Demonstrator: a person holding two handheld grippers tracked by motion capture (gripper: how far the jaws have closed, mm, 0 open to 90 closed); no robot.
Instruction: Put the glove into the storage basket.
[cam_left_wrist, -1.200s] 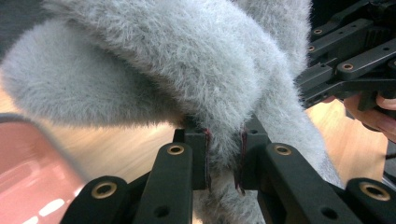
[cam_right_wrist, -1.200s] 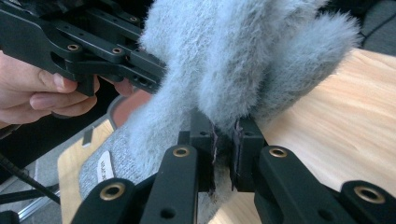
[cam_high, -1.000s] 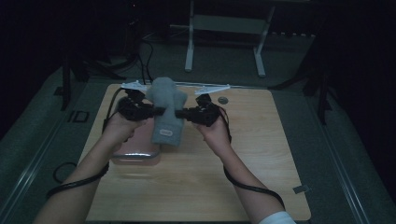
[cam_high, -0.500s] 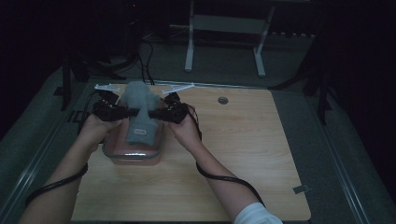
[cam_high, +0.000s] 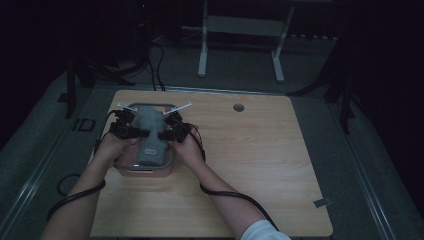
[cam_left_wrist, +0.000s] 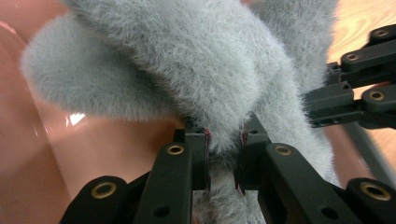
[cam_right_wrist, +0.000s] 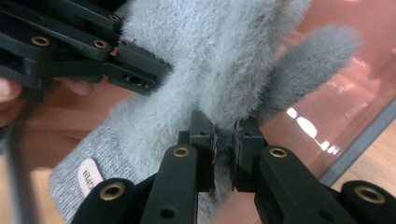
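Both tools, the left tool (cam_left_wrist: 223, 161) and the right tool (cam_right_wrist: 224, 154), pinched a fuzzy gray glove (cam_high: 150, 132). The glove hung right over the pink box (cam_high: 131, 169), long way pointing toward the person.

My forearms reach forward side by side, hands close together. My left black two-jaw claw (cam_high: 131, 131) and right black two-jaw claw (cam_high: 167, 133) face each other, each with jaws pinched nearly closed on a fold of fluffy grey fabric (cam_left_wrist: 196, 79).

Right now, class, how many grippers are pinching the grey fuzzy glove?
2. The left gripper pinches the grey fuzzy glove on its left side, and the right gripper pinches its right side, above the pink box.
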